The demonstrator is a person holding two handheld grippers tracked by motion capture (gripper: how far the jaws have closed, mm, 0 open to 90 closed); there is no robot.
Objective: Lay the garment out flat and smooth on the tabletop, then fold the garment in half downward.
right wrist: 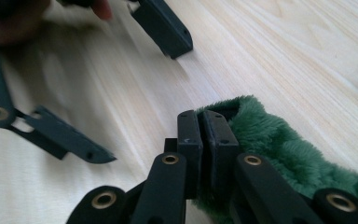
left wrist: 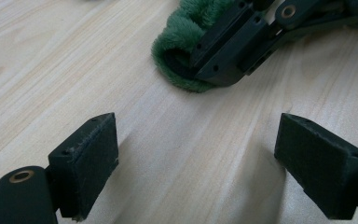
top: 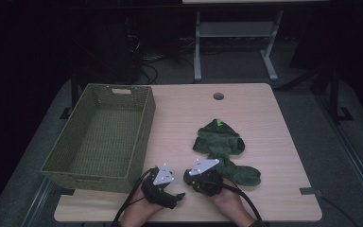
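A green fleece garment (top: 220, 142) lies crumpled on the wooden table (top: 260, 113), right of centre. Its near end reaches my right gripper (top: 189, 177), held in a hand at the front edge. In the right gripper view the jaws (right wrist: 201, 123) stand together, pinching the fleece's (right wrist: 279, 140) edge. The left gripper view shows that same gripper (left wrist: 214, 70) clamped on the fleece's (left wrist: 179, 35) rolled rim. My left gripper (top: 174, 196) sits just left of it, low over bare wood. Its pads (left wrist: 88, 163) are wide apart with nothing between them.
A large olive woven basket (top: 144, 127) stands on the table's left half, with nothing in it that I can see. A round cable hole (top: 218, 96) sits near the far edge. Beyond the table are a dark floor and a white desk frame (top: 197, 47).
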